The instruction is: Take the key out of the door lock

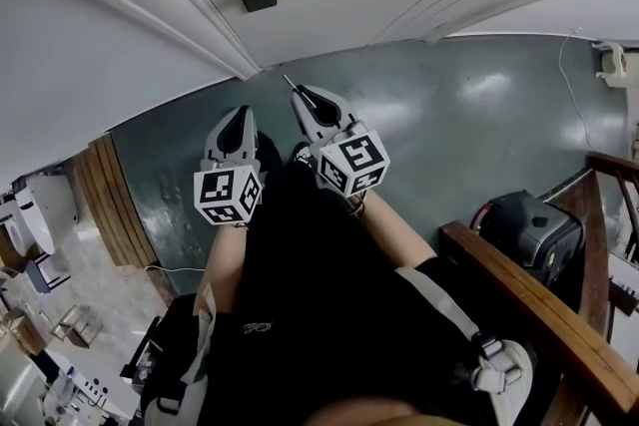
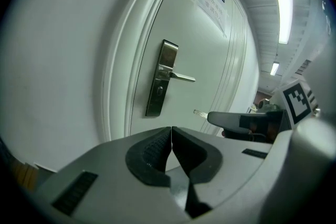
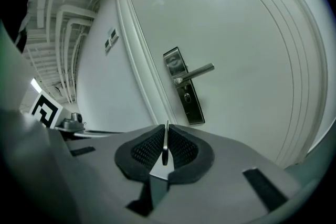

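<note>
One key (image 3: 165,143) sits pinched in the right tool (image 1: 304,96), seemingly outside the lock (image 3: 189,105).

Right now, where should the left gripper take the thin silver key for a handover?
Probably the thin silver key's bare blade, jutting ahead of the right gripper, from the side, closing on its flat faces: its head is clamped.

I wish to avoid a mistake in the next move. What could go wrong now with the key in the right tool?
1. The right tool holds the thin key only by a pinch between its pads; it may slip and drop to the floor.
2. The key's tip sticks out toward the door; a forward move might scratch it or hit the lever handle.
</note>
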Demonstrator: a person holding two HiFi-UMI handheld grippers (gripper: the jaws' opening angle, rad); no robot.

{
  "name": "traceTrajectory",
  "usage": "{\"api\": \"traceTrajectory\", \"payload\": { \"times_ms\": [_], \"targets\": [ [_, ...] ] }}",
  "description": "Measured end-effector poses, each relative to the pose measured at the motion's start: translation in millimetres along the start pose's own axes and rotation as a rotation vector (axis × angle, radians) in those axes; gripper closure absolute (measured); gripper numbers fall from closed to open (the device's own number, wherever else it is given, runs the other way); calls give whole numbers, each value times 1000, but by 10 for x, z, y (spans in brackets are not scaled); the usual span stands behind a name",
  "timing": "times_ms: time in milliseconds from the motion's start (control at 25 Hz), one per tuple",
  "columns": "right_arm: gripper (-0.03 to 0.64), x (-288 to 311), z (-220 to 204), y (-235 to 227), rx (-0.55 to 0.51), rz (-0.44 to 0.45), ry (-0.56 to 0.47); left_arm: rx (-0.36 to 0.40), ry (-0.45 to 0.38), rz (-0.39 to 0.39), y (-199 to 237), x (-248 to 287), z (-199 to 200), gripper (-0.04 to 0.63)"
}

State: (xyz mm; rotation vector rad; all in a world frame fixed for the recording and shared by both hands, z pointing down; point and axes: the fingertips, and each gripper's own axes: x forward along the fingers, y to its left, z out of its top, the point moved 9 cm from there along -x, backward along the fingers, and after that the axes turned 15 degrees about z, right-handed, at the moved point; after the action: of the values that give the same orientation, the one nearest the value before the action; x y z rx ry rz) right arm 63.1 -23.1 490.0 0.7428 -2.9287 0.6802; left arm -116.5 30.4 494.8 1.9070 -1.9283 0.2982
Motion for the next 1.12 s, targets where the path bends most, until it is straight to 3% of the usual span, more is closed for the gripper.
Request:
{"api": "traceTrajectory", "payload": {
  "times_ms": [200, 560, 1120],
  "targets": [
    [588, -82, -43, 70, -38, -18, 43, -1, 27, 6, 4, -80, -42, 572],
    [588, -125, 251, 258, -159, -43, 38, 10, -1, 13, 91, -191, 189, 572],
    [588, 218, 718, 687, -267, -109, -58, 21, -123, -117, 291, -300, 725, 572]
  ]
}}
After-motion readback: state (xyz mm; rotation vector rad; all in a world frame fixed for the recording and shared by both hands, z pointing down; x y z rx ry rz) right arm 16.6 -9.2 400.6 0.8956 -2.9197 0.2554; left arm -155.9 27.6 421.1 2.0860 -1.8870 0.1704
